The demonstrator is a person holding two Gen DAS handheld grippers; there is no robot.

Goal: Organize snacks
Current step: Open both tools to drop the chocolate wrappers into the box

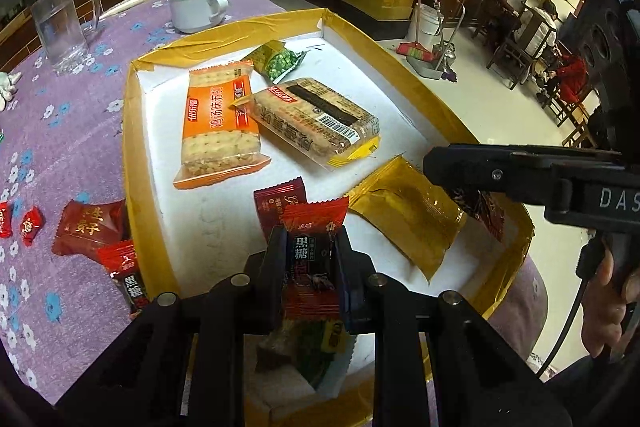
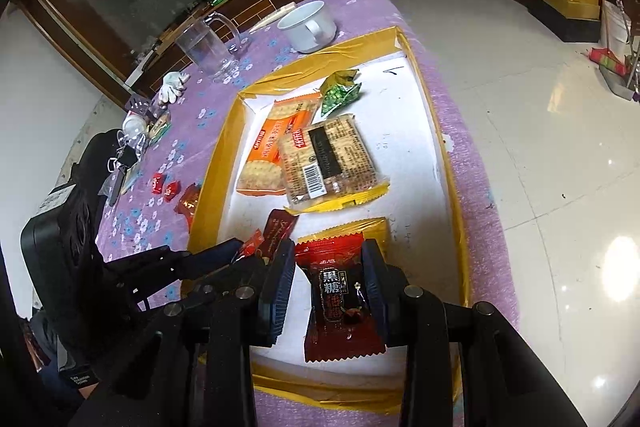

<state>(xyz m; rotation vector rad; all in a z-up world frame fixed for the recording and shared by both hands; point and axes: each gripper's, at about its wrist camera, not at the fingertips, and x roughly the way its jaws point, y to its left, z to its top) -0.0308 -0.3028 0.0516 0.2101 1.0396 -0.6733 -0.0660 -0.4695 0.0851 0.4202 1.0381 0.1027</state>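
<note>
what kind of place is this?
Probably a restaurant or teahouse dining hall: round table under a purple floral tablecloth, people seated on wooden chairs across a glossy tiled floor, and a mop bucket standing by.

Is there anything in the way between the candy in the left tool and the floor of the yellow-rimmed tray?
Yes. Under the left tool and its red brown-sugar candy packet lie a dark-red candy packet and a green-and-yellow wrapped sweet. Bare white tray floor shows just left.

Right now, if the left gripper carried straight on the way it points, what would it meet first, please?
Probably the dark red packet lying on the tray's white floor, just beyond the red brown-sugar candy the left gripper holds; depth is hard to judge through the fisheye.
</note>
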